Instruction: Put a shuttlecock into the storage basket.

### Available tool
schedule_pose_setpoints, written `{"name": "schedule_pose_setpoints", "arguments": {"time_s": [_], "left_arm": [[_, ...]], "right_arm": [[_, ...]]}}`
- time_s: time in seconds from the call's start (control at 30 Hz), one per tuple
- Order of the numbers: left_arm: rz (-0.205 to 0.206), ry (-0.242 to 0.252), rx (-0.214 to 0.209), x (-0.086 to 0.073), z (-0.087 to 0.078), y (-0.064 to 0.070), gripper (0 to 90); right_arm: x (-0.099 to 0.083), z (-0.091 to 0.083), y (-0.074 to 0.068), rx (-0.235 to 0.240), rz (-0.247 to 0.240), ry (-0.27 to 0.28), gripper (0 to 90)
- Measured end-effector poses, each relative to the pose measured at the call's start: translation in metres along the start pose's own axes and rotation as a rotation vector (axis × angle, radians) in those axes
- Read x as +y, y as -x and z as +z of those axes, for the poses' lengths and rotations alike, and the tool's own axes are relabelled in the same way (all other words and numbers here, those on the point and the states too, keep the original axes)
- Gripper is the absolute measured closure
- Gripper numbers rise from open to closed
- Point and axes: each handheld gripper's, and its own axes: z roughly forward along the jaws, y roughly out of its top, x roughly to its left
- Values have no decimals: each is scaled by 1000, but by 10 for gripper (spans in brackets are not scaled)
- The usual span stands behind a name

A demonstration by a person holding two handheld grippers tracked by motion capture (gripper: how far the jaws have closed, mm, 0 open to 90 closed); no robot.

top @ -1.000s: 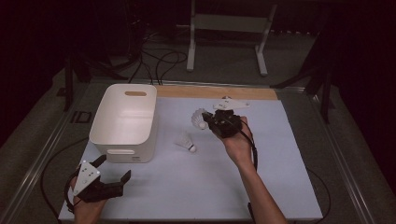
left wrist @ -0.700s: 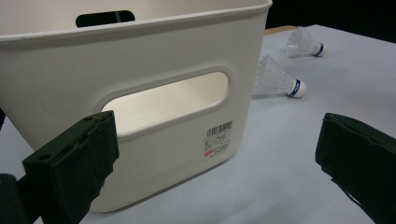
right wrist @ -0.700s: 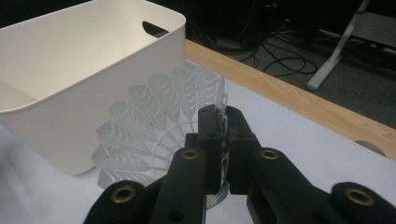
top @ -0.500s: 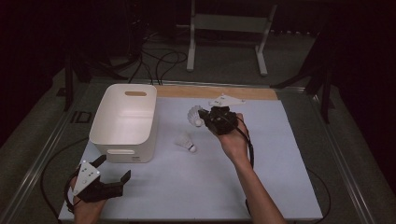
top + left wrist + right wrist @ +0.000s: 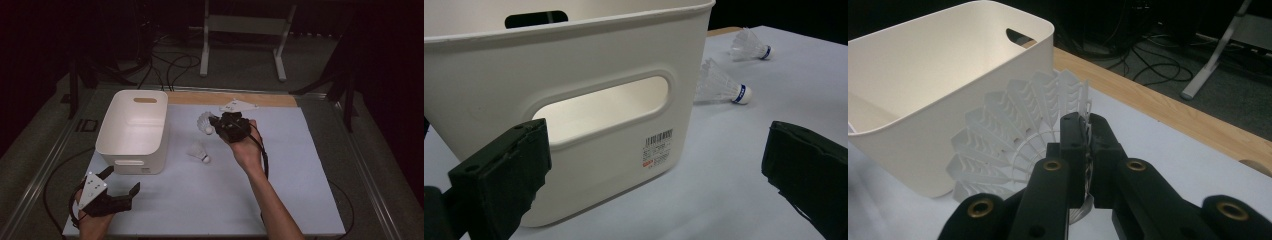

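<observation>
— What do your right tongs (image 5: 214,123) have?

— They are clamped on the rim of a white plastic shuttlecock with a feather-pattern skirt (image 5: 1018,135). In the right gripper view my two black jaws pinch the edge of its skirt between them, and the skirt fans out to the left of the jaws. In the high view the shuttlecock (image 5: 204,122) sits at the tip of the tongs, lifted off the pale blue surface (image 5: 300,165).

— And what lies around it?

— A white rectangular plastic bin with cut-out handles (image 5: 132,130) stands just beyond the held shuttlecock, to the left of my right tongs; the bin (image 5: 923,100) looks close behind the skirt in the right gripper view. A second white shuttlecock with a blue band at its cork (image 5: 199,151) lies on its side on the surface, below the tongs and near my wrist, apart from the bin.

— Your left tongs?

— My left tongs (image 5: 121,184) gape wide with nothing between them, resting low at the near corner of the surface. They face the bin's near wall (image 5: 589,125), and the lying shuttlecock (image 5: 723,85) is off to their right, past the bin's corner.
</observation>
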Motion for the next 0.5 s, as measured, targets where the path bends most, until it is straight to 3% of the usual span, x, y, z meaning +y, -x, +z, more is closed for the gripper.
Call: {"name": "schedule_pose_setpoints", "arguments": {"time_s": [0.5], "left_arm": [[1,-4,0,0,0,0,0]], "right_arm": [[5,7,-4,12,-2,0,876]]}}
